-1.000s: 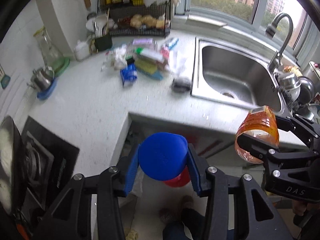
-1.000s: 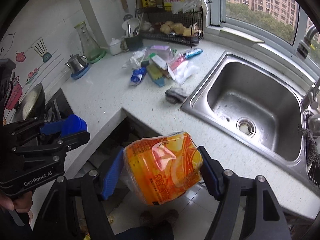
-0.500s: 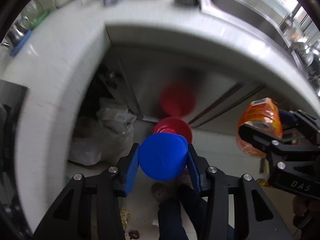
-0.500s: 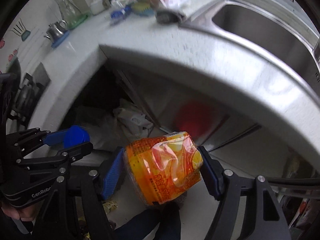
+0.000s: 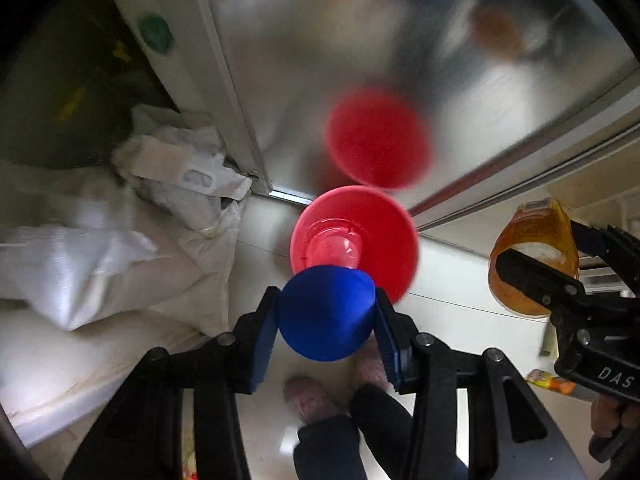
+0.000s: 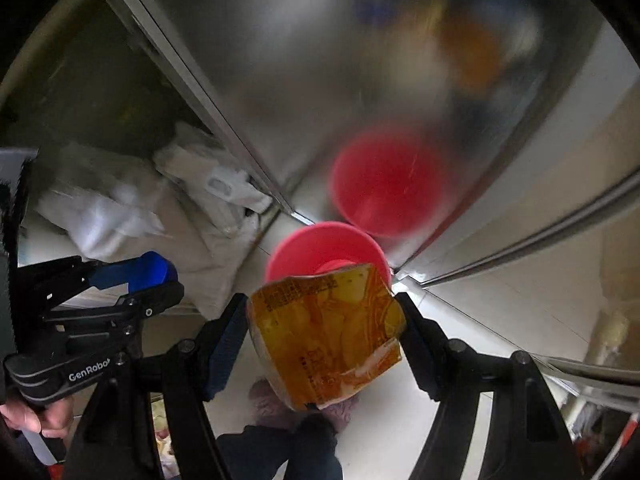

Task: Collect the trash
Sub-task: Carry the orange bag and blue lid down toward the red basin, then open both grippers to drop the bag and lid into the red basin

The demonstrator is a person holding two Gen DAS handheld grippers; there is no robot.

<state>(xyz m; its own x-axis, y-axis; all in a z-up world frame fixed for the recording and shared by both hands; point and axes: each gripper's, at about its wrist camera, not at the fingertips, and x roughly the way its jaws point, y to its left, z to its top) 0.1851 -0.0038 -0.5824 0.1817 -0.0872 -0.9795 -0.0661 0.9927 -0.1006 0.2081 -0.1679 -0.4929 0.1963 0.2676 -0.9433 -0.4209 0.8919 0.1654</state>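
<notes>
My left gripper point(image 5: 326, 314) is shut on a blue plastic cup point(image 5: 327, 312), pointing down just above and in front of a red bin point(image 5: 394, 240) on the floor. A clear crumpled piece lies inside the bin. My right gripper point(image 6: 322, 332) is shut on a crushed orange plastic bottle point(image 6: 326, 332), held over the near rim of the same red bin point(image 6: 296, 246). In the left wrist view the orange bottle point(image 5: 528, 240) hangs right of the bin. In the right wrist view the left gripper's blue cup point(image 6: 150, 270) shows at the left.
A shiny steel cabinet door point(image 5: 400, 40) stands right behind the bin and mirrors it. White bags point(image 5: 100, 264) fill the open cupboard at the left. The person's slippered feet point(image 5: 310, 400) stand on the pale tiled floor below the grippers.
Both grippers have dropped from above the counter and sink to floor level in front of the cabinet. The red bin has grown large beneath them. Both grips are unchanged.
</notes>
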